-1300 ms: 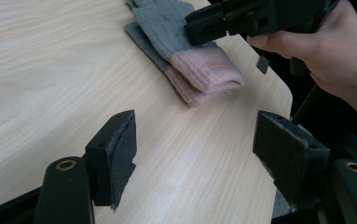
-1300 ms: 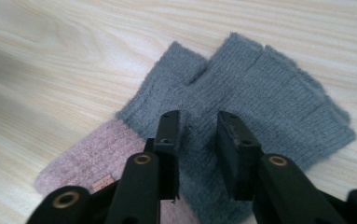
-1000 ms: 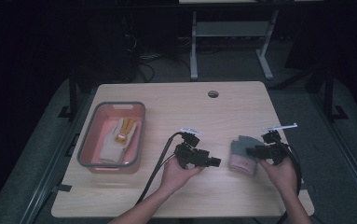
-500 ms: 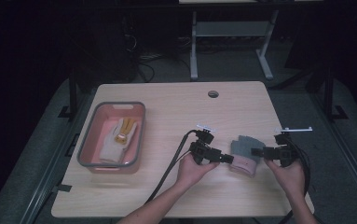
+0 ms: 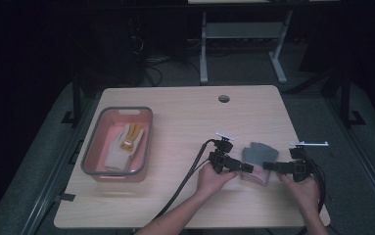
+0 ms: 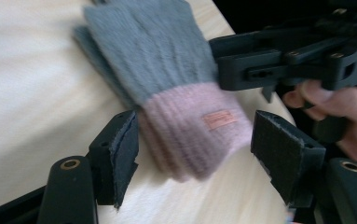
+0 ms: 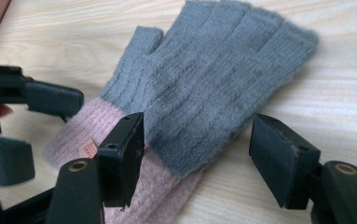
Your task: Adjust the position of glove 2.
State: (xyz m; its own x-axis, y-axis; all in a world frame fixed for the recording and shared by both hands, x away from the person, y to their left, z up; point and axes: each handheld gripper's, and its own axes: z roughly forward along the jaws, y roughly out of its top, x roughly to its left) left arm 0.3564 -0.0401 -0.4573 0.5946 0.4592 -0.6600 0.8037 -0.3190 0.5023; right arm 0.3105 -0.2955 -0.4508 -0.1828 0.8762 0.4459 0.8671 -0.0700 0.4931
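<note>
A pink tray (image 5: pixel 89 156) with a grey rim sits on the light wooden table (image 5: pixel 185 122), toward its left side. Inside the tray lies one pale work glove (image 5: pixel 121 147) with yellowish patches, stretched along the tray's length and nearer its right wall; the rest of the tray floor is bare.

Well to the right of the tray, near the table's front edge, a knitted fingerless glove (image 5: pixel 256 159) lies flat, grey over the hand and pink at the cuff, with a small orange label on the cuff. Its finger ends point away from the person.

The left gripper (image 5: pixel 244 167) sits on the tray side of this glove, held in the person's left hand (image 5: pixel 213 177); in the left gripper view its jaws are spread wide to either side of the pink cuff (image 6: pixel 195 133), not closed on it. The right gripper (image 5: pixel 268 166) comes from the glove's far side, in the right hand (image 5: pixel 300 188); in the right gripper view its jaws also stand spread, above the grey-and-pink glove (image 7: pixel 204 84). The two grippers point at each other across the cuff.
</note>
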